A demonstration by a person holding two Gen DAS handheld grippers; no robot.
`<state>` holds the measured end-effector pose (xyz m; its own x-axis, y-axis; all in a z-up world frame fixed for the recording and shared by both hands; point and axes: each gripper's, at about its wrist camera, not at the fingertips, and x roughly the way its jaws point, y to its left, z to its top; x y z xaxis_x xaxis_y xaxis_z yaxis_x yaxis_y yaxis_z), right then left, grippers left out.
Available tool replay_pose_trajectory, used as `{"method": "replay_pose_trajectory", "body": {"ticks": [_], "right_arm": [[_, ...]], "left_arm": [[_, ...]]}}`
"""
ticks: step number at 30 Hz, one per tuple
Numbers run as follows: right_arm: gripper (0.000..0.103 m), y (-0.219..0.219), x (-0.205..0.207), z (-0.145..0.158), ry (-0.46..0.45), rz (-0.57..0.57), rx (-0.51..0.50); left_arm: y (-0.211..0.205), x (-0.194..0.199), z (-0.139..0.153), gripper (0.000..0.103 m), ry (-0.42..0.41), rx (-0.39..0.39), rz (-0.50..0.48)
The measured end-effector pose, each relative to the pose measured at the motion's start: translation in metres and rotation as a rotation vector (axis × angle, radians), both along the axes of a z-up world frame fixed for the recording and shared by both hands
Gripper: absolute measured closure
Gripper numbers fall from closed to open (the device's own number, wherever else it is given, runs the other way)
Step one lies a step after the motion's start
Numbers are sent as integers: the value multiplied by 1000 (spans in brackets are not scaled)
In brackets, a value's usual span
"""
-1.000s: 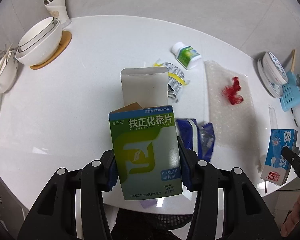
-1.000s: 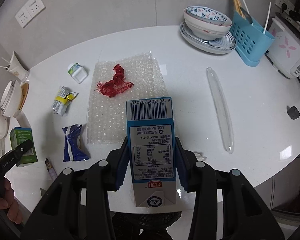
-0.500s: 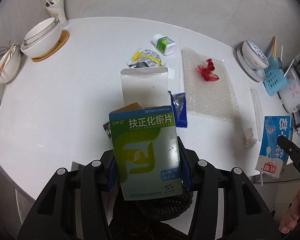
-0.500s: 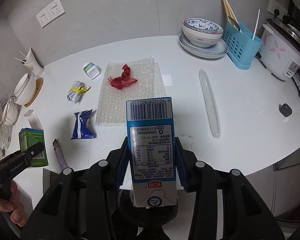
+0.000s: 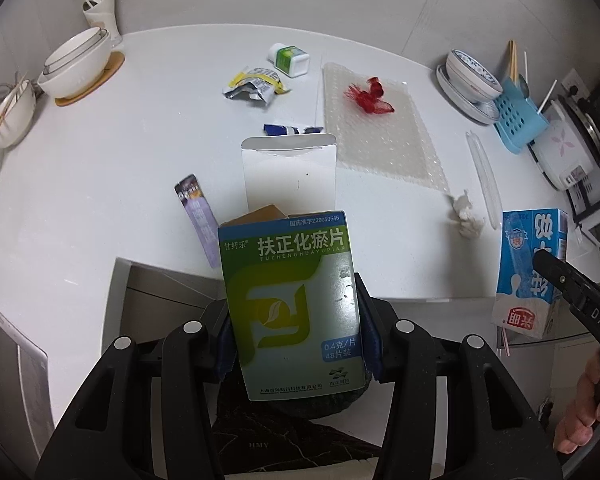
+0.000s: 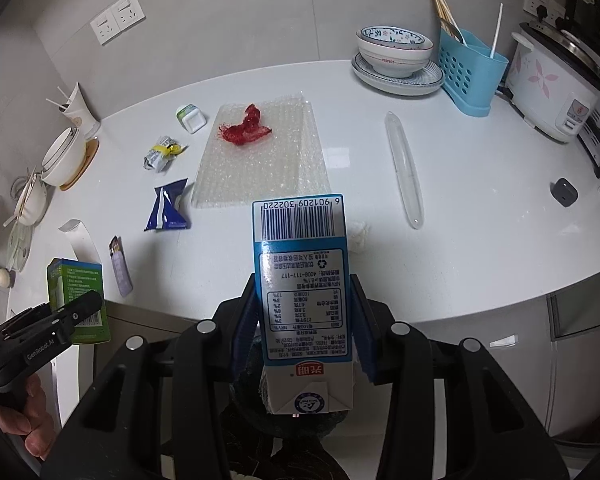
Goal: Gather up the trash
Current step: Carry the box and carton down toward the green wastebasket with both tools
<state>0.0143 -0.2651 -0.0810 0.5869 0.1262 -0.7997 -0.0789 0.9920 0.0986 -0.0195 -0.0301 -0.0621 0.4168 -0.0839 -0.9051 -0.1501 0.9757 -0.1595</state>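
My left gripper (image 5: 294, 340) is shut on a green and white medicine box (image 5: 290, 304) with its white top flap open; the same box (image 6: 78, 300) shows at the left of the right wrist view. My right gripper (image 6: 304, 328) is shut on a blue and white milk carton (image 6: 302, 280), which also appears at the right of the left wrist view as the carton (image 5: 528, 276). Both are held off the front edge of the white counter (image 6: 460, 208), above a dark round bin (image 6: 284, 420) seen below the fingers.
On the counter lie a bubble wrap sheet (image 6: 260, 152) with red mesh (image 6: 244, 128), a blue wrapper (image 6: 168, 208), a yellow-silver wrapper (image 6: 160, 154), a small white bottle (image 6: 192, 118), a purple sachet (image 6: 120, 266), a clear tube (image 6: 404, 168), and a crumpled tissue (image 5: 466, 220). Bowls, a blue utensil holder (image 6: 468, 72) and a rice cooker (image 6: 556, 88) stand at the back.
Both grippers have drawn back from the counter toward its front edge, still holding the box and the carton. The counter items now look farther away and the dark bin shows below.
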Motion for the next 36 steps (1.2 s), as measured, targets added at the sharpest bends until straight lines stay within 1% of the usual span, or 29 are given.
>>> {"method": "replay_pose_trajectory", "body": {"ticks": [2,8,16,21,26,28,33,36], "right_arm": [[63,-2,-7,-4,-2,7,-6],[63,-5,-24,-19,6,30,-11],[63,-7,-44,-51,31,49,-23],[63,-6,-49,-74,52,52,-24],[63,-7,-54,-90,58,59,-15],[63,-6,-55,-99,61,60,-22],[63,-8,-56,-121,80,71,3],[63,-7,-56,-135,91,74,-6]], "left_arm": [[-8,-9,-4,55,-1,5,-9],[-24,-26,-18,55,4,-15,-54],[-35,-40,-41,55,-1,-5,-89],[-41,-42,-61,55,7,-2,-105],[-47,-46,-78,55,10,0,-127],[-48,-47,-85,55,18,-3,-130],[-50,-47,-104,55,17,3,-136],[-50,-47,-118,55,22,1,-135]]}}
